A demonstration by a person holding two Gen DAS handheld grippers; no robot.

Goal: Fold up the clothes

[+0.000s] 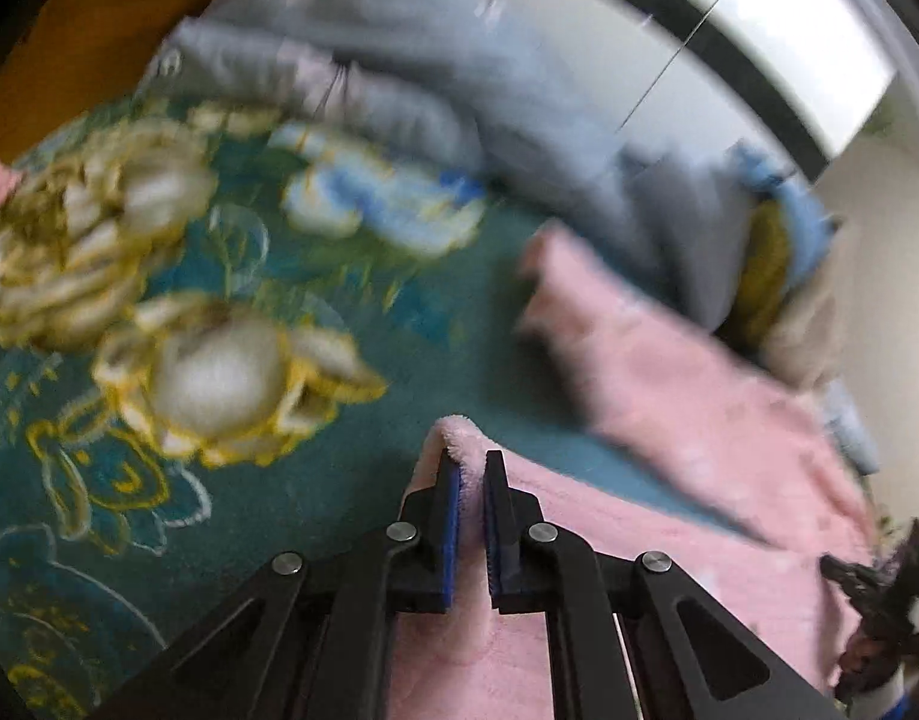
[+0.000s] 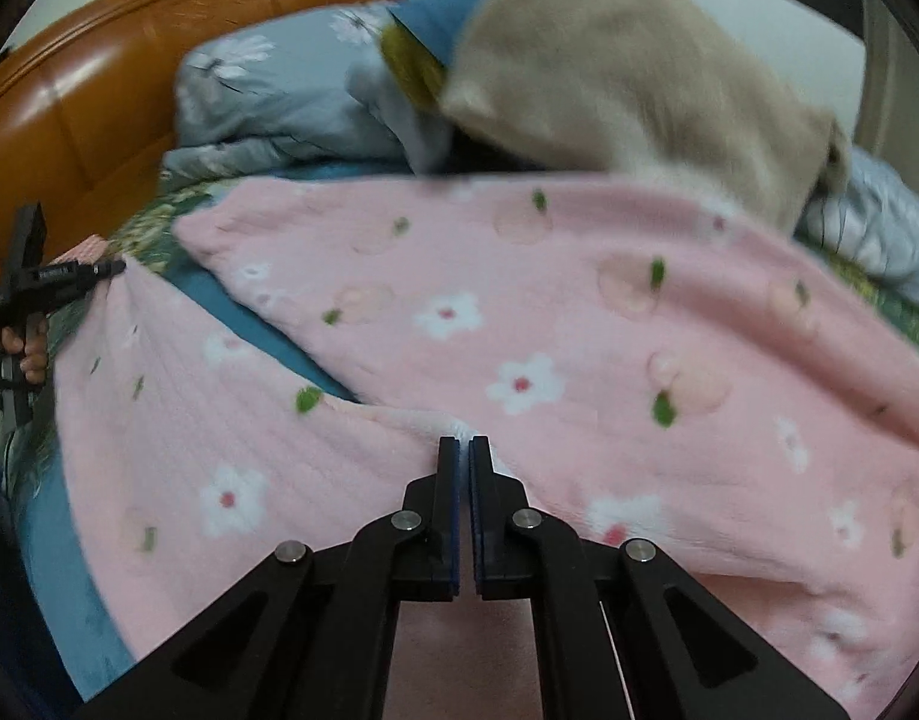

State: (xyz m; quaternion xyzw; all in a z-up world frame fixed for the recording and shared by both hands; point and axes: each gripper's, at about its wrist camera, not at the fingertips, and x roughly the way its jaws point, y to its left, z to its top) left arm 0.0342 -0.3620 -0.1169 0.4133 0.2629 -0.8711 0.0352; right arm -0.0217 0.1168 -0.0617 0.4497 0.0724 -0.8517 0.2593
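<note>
Right wrist view: pink fleece garment (image 2: 579, 348), printed with white flowers and green leaves, lying spread over teal floral bedspread (image 1: 159, 312). Right gripper (image 2: 465, 444) pinching its edge; left gripper (image 1: 471, 462) clamping another fuzzy corner.

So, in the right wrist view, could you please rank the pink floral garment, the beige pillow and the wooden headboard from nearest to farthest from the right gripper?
1. The pink floral garment: clamped in the right gripper, spreading ahead across the bed.
2. The beige pillow: beyond the garment, upper right.
3. The wooden headboard: farthest, far upper left behind the grey bedding.
</note>
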